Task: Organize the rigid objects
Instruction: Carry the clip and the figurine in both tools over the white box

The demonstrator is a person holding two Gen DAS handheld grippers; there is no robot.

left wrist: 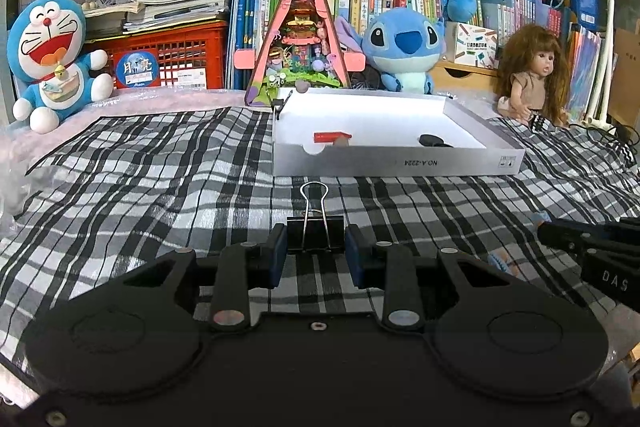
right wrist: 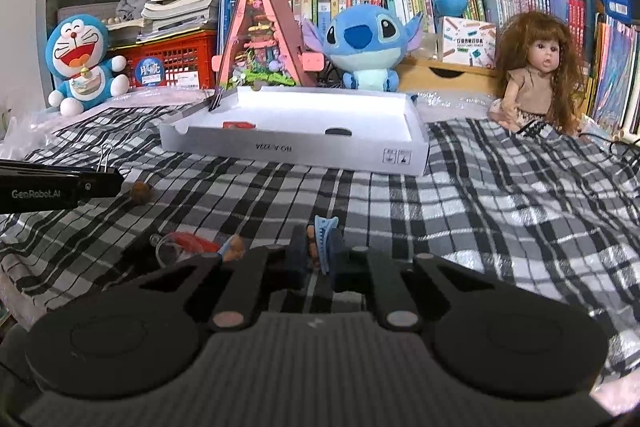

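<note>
My left gripper [left wrist: 315, 239] is shut on a black binder clip [left wrist: 315, 231] with silver wire handles, just above the checked cloth. My right gripper [right wrist: 320, 255] is shut on a blue hair claw clip [right wrist: 323, 245], low over the cloth. A white shallow box [left wrist: 400, 159] lies ahead, also in the right wrist view [right wrist: 296, 151]. Inside it are a red object [left wrist: 332, 137], a black object [left wrist: 434, 141] and a small black clip on its far left rim [left wrist: 278, 105]. The right gripper's body shows at the left view's right edge [left wrist: 600, 251].
On the cloth by my right gripper lie a small brown ball [right wrist: 141, 191], a red and clear item [right wrist: 180, 245] and a small figure [right wrist: 234, 247]. Plush toys, a doll [right wrist: 536, 75], a pink triangular model [left wrist: 300, 39], books and red crates line the back.
</note>
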